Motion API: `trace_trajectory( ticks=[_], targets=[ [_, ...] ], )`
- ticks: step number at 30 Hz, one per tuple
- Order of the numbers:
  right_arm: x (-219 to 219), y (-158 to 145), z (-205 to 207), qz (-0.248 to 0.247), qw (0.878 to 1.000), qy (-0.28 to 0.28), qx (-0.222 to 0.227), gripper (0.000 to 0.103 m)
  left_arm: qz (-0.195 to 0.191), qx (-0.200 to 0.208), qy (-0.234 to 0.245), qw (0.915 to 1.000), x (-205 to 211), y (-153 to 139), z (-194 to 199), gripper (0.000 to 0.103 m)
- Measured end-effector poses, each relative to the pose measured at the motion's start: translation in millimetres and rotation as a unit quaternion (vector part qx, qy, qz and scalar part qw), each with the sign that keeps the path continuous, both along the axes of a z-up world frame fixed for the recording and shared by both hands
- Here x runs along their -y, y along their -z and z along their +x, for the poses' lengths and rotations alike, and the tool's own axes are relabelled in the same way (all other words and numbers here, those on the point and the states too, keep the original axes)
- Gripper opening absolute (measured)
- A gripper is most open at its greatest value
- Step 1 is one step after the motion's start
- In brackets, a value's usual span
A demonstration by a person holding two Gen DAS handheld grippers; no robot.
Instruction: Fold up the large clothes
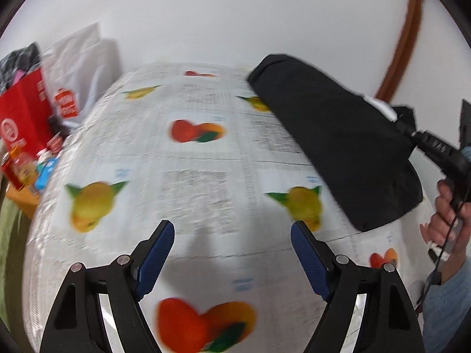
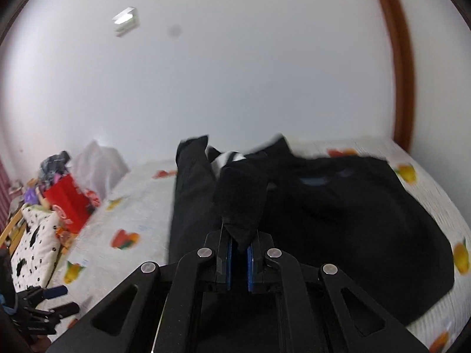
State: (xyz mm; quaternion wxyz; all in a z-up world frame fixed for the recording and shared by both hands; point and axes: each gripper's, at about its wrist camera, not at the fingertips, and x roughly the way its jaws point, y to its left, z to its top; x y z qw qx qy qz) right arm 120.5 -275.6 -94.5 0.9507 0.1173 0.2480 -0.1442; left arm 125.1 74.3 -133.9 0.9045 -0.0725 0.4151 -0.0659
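Observation:
A large black garment [image 2: 338, 220] lies spread over the fruit-print cloth [image 2: 138, 206] on the bed. My right gripper [image 2: 239, 250] is shut on a fold of its black fabric and holds that part lifted. In the left wrist view the same garment [image 1: 338, 144] hangs lifted at the right, with the right gripper [image 1: 424, 141] and the hand holding it at the frame's edge. My left gripper [image 1: 232, 235] is open and empty above the fruit-print cloth [image 1: 191, 176], well left of the garment.
A red paper bag [image 1: 23, 117] and a white plastic bag [image 1: 79, 67] stand at the bed's left side among small clutter. A spotted white cushion [image 2: 35, 250] lies lower left. A white wall is behind, with a brown door frame [image 2: 400, 73] at the right.

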Motion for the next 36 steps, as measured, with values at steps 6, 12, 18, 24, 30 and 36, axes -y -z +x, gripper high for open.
trace_trajectory(
  ticks=[6,12,18,24,30,36],
  targets=[
    [32.3,38.8,-15.3,0.022,0.998,0.016,-0.058,0.015,0.005,0.001,0.050,0.9987,50.8,1.4,11.4,0.079],
    [50.4,47.9,-50.7,-0.021,0.995,0.034,-0.088,0.018,0.007,-0.004,0.089,0.9960,94.7,7.0,18.9,0.078],
    [80.5,64.2,-71.1,-0.045,0.986,0.065,-0.146,0.023,0.014,-0.005,0.122,0.9924,132.1,11.6,24.1,0.075],
    [85.0,81.2,-73.1,-0.064,0.980,0.060,-0.179,0.024,0.026,-0.019,0.130,0.9910,155.5,24.6,34.5,0.057],
    [83.4,81.5,-66.9,-0.073,0.977,0.065,-0.189,0.024,0.030,-0.016,0.133,0.9905,163.4,29.9,36.4,0.041],
    [84.2,81.3,-62.4,-0.065,0.978,0.064,-0.190,0.025,0.007,-0.026,0.127,0.9915,154.5,30.0,34.1,0.019]
  ],
)
